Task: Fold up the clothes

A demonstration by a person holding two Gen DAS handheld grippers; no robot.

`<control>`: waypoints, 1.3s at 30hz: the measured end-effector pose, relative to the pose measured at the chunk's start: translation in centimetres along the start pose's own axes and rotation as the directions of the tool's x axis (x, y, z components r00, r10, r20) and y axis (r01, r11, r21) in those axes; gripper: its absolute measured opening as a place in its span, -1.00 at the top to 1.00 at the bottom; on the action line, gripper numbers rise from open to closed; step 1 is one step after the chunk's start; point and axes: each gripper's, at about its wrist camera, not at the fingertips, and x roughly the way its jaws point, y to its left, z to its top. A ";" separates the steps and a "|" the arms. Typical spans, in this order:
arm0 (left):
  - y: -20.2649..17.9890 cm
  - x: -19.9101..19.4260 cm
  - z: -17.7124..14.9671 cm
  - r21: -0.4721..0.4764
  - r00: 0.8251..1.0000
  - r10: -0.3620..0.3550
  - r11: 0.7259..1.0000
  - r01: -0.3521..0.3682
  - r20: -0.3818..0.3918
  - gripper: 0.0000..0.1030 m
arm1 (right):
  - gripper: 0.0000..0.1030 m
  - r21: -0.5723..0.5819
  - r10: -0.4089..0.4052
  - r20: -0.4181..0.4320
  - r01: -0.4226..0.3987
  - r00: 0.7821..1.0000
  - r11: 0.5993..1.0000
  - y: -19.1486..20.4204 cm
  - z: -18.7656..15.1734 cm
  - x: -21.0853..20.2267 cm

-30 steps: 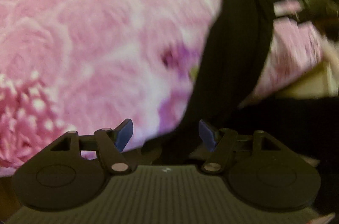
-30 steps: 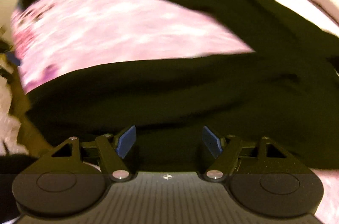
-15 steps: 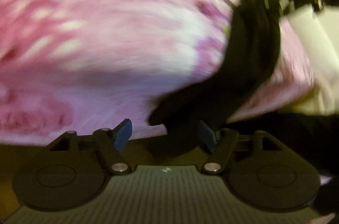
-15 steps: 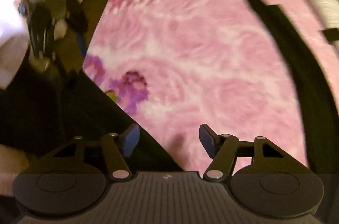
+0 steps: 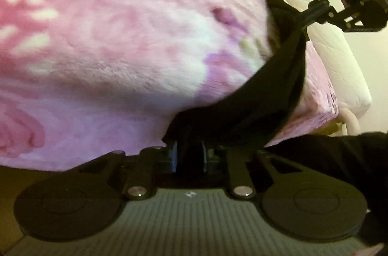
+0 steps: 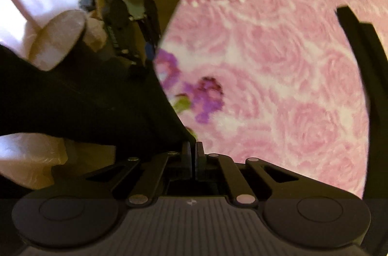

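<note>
Both claws have just been closing, and I now have my left claw (image 5: pixel 188 154) and right claw (image 6: pixel 193 154) pinching the black garment (image 5: pixel 274 96) on the pink blanket (image 5: pixel 116 33), ready to lift its edge evenly for folding.

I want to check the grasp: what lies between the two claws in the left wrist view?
In the left wrist view a taut band of the black garment runs from the left claw to the right claw, above the pink floral blanket.
</note>
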 end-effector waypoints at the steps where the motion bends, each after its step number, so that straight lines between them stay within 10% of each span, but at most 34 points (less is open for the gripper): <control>1: -0.7 -1.6 0.3 0.001 1.000 0.017 1.000 -0.017 0.005 0.83 | 0.97 0.005 0.002 0.007 -0.002 1.000 1.000 0.1 0.1 -0.6; 8: -3.3 -12.9 7.6 0.053 0.979 0.163 0.984 -0.171 0.118 0.97 | 0.98 0.157 -0.108 0.149 0.085 0.983 0.984 -3.2 1.5 -5.6; 13: 0.6 -12.2 16.8 0.129 0.943 0.301 0.939 -0.319 0.138 0.84 | 0.96 0.268 -0.278 0.229 0.214 0.933 0.939 -9.3 2.9 -4.7; 16: 4.2 -10.5 19.9 0.034 0.897 0.428 0.900 -0.434 0.108 0.46 | 0.17 0.365 -0.409 0.192 0.322 0.892 0.874 -13.5 3.1 -2.0; 18: 5.5 -9.9 20.5 -0.034 0.877 0.468 0.883 -0.468 0.109 0.27 | 0.10 0.460 -0.476 0.158 0.362 0.865 0.811 -15.3 2.2 -1.7; 27: 3.4 -7.8 12.1 -0.197 0.946 0.324 0.927 -0.320 -0.009 -0.13 | -0.19 0.685 -0.418 -0.059 0.342 0.906 0.643 -9.5 -8.5 -1.6; 33: 2.5 -5.9 10.6 -0.221 0.945 0.325 0.921 -0.321 -0.019 0.94 | -0.25 0.866 -0.325 -0.191 0.315 0.926 0.389 -4.0 -15.0 -0.3; 39: 1.6 -10.6 10.7 -0.155 0.945 0.328 0.934 -0.322 0.016 1.00 | -0.34 0.933 -0.346 -0.243 0.316 0.906 0.173 -2.1 -18.7 -1.5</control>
